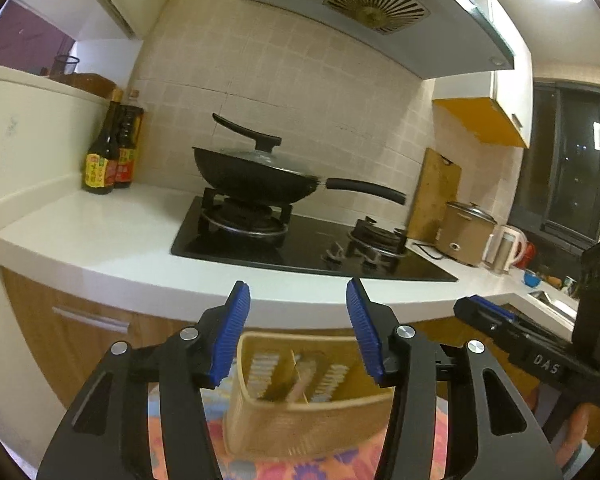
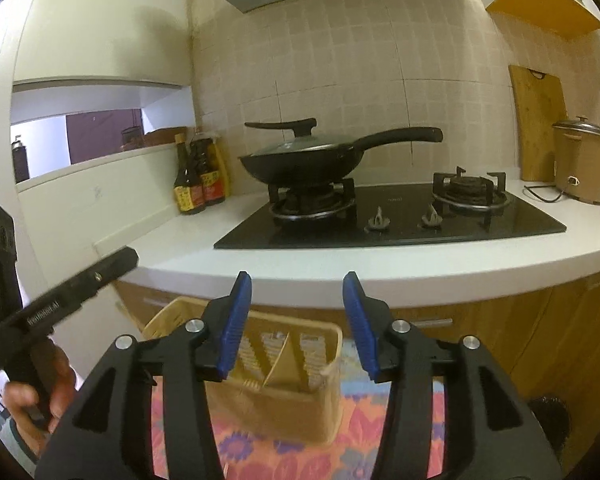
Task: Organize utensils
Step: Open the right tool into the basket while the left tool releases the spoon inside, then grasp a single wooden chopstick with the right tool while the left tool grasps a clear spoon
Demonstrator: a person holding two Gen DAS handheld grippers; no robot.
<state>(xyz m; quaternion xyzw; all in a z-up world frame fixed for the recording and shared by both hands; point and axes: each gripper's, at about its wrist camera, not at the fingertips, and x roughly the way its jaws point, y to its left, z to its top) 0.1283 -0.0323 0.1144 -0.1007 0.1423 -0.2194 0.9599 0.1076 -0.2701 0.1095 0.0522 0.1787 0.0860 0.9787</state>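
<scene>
A beige slotted utensil basket [image 1: 300, 412] with an inner divider stands on a floral cloth [image 1: 320, 468], below the counter's front edge. Its contents are too blurred to make out. My left gripper [image 1: 297, 292] hangs above it, open, with nothing between the blue pads [image 1: 236, 320]. In the right wrist view the same basket [image 2: 284, 404] sits below and slightly left of my right gripper [image 2: 297, 280], which is also open and empty. Each view shows the other tool's black body at its side, and a hand [image 2: 40, 392] grips the left one.
Ahead runs a white counter [image 1: 100, 232] with a black gas hob [image 1: 300, 240] carrying a lidded wok [image 1: 256, 172]. Sauce bottles [image 1: 104, 160] stand at the back left. A cutting board [image 1: 436, 192], rice cooker [image 1: 464, 232] and kettle [image 1: 508, 248] stand at the right. Wooden cabinet doors [image 2: 540, 340] lie below.
</scene>
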